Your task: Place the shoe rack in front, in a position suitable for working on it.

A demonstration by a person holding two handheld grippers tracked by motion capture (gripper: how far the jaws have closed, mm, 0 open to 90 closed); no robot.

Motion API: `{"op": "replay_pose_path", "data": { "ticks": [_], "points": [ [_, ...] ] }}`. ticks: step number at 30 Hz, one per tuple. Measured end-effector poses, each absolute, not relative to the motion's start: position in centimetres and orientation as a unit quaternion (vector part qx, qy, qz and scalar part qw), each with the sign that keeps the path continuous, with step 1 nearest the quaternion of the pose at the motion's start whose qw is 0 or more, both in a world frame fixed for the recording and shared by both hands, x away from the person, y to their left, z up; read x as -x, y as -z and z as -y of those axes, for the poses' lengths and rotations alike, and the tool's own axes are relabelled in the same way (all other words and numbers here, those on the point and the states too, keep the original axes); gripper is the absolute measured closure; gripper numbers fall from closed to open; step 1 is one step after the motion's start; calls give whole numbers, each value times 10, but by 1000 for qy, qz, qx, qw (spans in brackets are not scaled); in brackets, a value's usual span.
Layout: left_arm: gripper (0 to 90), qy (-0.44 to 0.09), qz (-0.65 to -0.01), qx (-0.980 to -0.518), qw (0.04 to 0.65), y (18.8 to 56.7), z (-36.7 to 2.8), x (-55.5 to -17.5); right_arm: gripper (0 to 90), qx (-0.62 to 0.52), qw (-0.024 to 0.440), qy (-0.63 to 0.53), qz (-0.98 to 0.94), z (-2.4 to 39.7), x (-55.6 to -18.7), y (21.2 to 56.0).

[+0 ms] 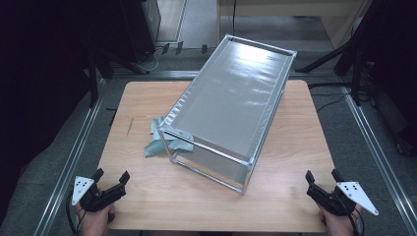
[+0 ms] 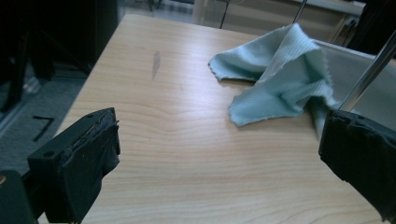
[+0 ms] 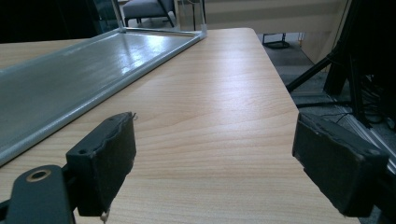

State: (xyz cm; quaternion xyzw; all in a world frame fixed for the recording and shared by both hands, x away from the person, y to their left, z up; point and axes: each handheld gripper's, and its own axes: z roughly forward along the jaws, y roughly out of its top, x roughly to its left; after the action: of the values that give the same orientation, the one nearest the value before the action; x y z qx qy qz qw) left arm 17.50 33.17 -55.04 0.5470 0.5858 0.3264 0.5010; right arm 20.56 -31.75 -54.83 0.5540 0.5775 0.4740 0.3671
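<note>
A long grey fabric box on a metal frame lies slantwise across the middle of the wooden table. A crumpled pale green cloth rests against its near left corner and also lies ahead of the left jaws. My left gripper hovers over the table's near left corner, jaws wide apart with nothing between them. My right gripper sits at the near right corner, open and empty too. In the right gripper view the box's grey side runs along the left.
Dark tripod legs stand beyond the table's far right, and dark equipment at the far left. A metal rail runs along the floor on the left. Bare wood stretches ahead of the right jaws.
</note>
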Motion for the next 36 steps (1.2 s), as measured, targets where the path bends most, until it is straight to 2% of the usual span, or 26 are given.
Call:
{"op": "replay_pose_path", "data": {
  "ticks": [10,23,27,29,31,32,33,34,35,36],
  "points": [
    [0,-331,-571,-559,502,533,-316,-201,143,-559,361,-474,-577,318,-207,548],
    [0,-295,-572,-593,484,534,-289,-270,144,-556,357,-472,-583,318,-208,548],
    [56,-280,-584,-604,465,535,-284,-291,144,-556,357,-472,-584,318,-208,548],
    [140,-278,-584,-607,461,536,-283,-294,144,-556,356,-472,-584,318,-208,548],
    [176,-269,-582,-622,450,541,-278,-303,144,-556,355,-472,-585,318,-208,548],
    [272,-269,-582,-622,450,541,-278,-303,144,-556,355,-472,-585,318,-208,548],
    [405,-270,-578,-629,443,543,-276,-304,144,-554,356,-472,-586,318,-208,548],
    [405,-272,-572,-636,441,544,-275,-304,144,-554,356,-472,-586,318,-208,548],
    [683,-258,-564,-646,445,545,-275,-303,144,-554,355,-473,-587,318,-208,548],
    [778,-258,-564,-646,445,545,-275,-303,144,-554,354,-473,-587,318,-208,548]
  ]
}}
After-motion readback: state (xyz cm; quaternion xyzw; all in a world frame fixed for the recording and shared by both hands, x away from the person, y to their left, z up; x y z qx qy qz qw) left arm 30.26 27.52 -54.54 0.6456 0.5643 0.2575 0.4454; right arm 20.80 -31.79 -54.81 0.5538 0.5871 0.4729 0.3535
